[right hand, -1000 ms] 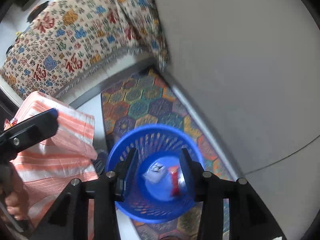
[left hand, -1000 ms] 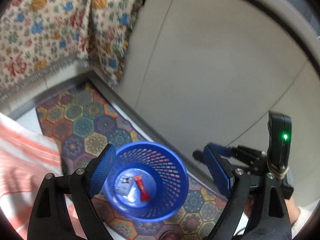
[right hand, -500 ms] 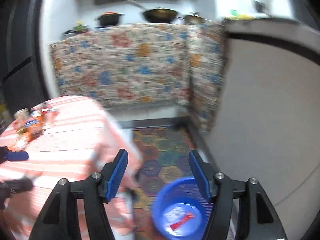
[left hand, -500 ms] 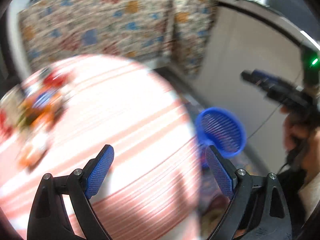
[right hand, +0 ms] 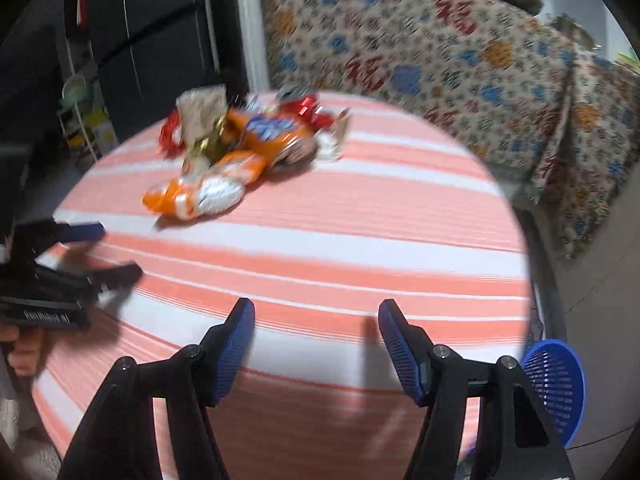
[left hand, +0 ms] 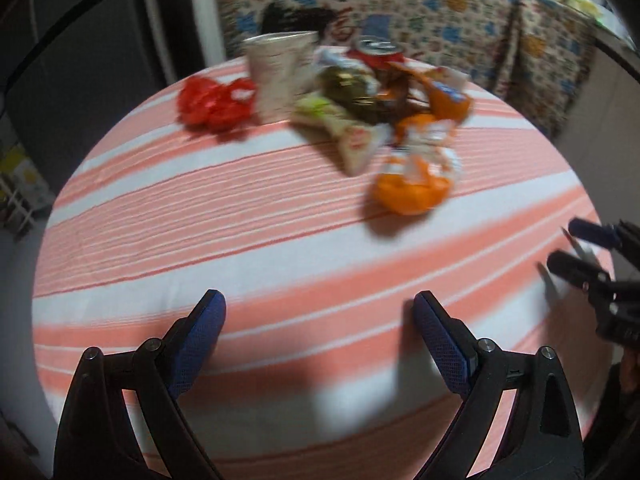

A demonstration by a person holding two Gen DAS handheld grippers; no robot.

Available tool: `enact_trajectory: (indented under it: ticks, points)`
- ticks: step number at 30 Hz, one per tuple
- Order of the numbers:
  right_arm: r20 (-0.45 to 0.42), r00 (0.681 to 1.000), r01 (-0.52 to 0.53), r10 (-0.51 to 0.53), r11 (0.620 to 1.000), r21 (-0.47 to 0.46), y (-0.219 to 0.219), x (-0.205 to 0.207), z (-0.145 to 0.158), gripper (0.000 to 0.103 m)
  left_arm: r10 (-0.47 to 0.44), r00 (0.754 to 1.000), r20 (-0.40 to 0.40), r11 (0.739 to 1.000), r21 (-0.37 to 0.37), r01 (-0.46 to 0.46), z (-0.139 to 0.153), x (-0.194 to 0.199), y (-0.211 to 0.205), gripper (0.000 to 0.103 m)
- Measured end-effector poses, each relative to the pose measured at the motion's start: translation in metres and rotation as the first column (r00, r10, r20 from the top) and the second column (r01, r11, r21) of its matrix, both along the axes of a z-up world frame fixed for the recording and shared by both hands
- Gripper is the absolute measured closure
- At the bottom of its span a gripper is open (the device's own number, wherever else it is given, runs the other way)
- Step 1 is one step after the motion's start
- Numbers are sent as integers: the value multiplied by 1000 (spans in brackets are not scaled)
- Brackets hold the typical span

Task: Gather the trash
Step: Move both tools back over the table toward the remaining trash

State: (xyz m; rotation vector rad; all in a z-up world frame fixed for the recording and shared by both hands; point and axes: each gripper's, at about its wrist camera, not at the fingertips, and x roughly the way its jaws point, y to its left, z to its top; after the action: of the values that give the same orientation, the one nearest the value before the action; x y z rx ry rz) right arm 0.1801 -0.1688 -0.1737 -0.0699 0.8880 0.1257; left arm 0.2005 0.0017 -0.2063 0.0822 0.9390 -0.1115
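A pile of trash lies at the far side of the round table (left hand: 200, 220) with its orange-striped cloth: an orange wrapper (left hand: 412, 188) nearest, a red wrapper (left hand: 216, 102), a paper cup (left hand: 278, 72), a red can (left hand: 378, 54) and a green wrapper (left hand: 344, 88). My left gripper (left hand: 319, 300) hovers over the near part of the cloth, its jaws opening, nothing between them. My right gripper (right hand: 317, 307) is open and empty over the table's near edge, well short of the orange wrapper (right hand: 192, 196). The blue mesh bin (right hand: 554, 380) stands on the floor at lower right.
A counter draped in patterned cloth (right hand: 420, 60) runs behind the table. A dark cabinet (right hand: 140, 40) and a small rack (right hand: 80, 120) stand at the left. Each gripper shows at the other view's edge: right gripper (left hand: 580, 248), left gripper (right hand: 100, 252).
Both grippers have swung away from above the blue bin to over the table. The right jaws have widened. The bin now sits at the right view's lower right.
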Motion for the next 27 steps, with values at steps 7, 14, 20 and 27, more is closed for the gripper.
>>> enact_trajectory:
  ticks: [7, 14, 20, 27]
  points:
    - [-44, 999, 0, -1, 1000, -30, 21, 15, -10, 35, 132, 991, 10, 991, -9, -132, -5, 13, 46, 0]
    - [-63, 997, 57, -51, 995, 87, 26, 35, 0, 35, 156, 988, 11, 988, -12, -156, -7, 21, 52, 0]
    - [-9, 993, 118, -120, 956, 269, 54, 70, 19, 34, 156, 988, 13, 988, -15, -155, -9, 25, 53, 0]
    - [-83, 995, 67, -51, 974, 215, 84, 91, 2, 34, 156, 988, 14, 988, -15, -156, -7, 20, 51, 0]
